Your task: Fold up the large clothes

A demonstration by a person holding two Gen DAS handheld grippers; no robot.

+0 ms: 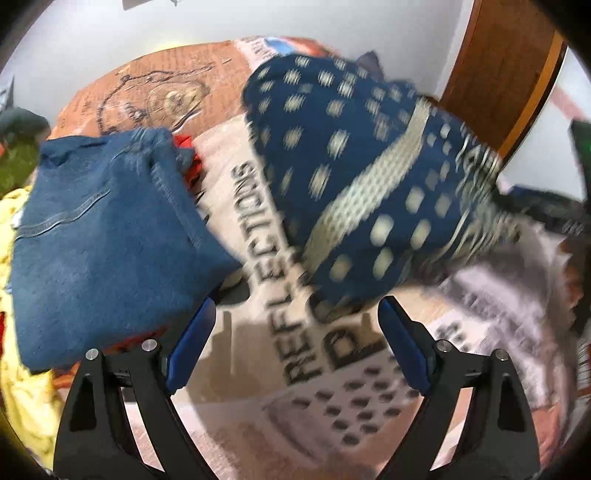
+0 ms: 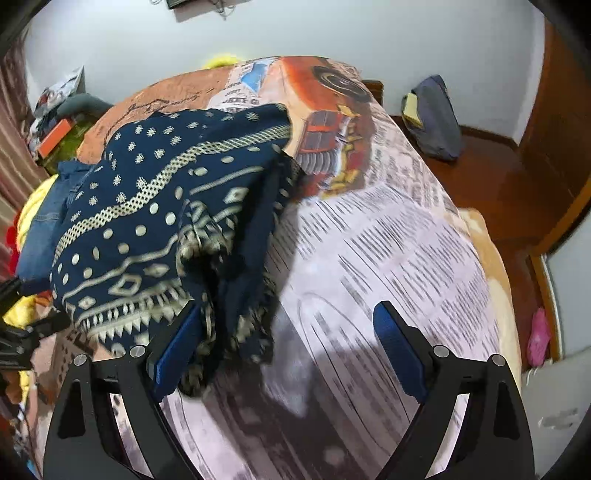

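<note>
Two grippers hang over a bed, each with its jaws spread wide and nothing clamped between them. Between the blue pads of the left gripper [image 1: 297,339] only the bed cover [image 1: 332,398] shows, printed like a newspaper with large dark lettering. Just beyond its jaws lies a navy cloth with cream dots and bands [image 1: 354,177], bunched in a loose heap and blurred in this view; it touches neither pad. To the left of that gripper a folded pair of blue jeans [image 1: 107,236] lies flat, its near corner just beside the left pad, on top of red and yellow clothes [image 1: 26,373]. The right gripper [image 2: 288,343] is likewise wide apart; the fringed edge of the navy cloth with cream dots and bands [image 2: 155,229] droops across its left pad, while the other pad stands clear over bare cover. In the right wrist view the cloth is piled on the left half of the bed, with the jeans just behind it. Farther off are a pale wall [image 2: 332,33], a brown floor [image 2: 509,192], and a dark bag [image 2: 434,118] leaning at the wall's foot.
</note>
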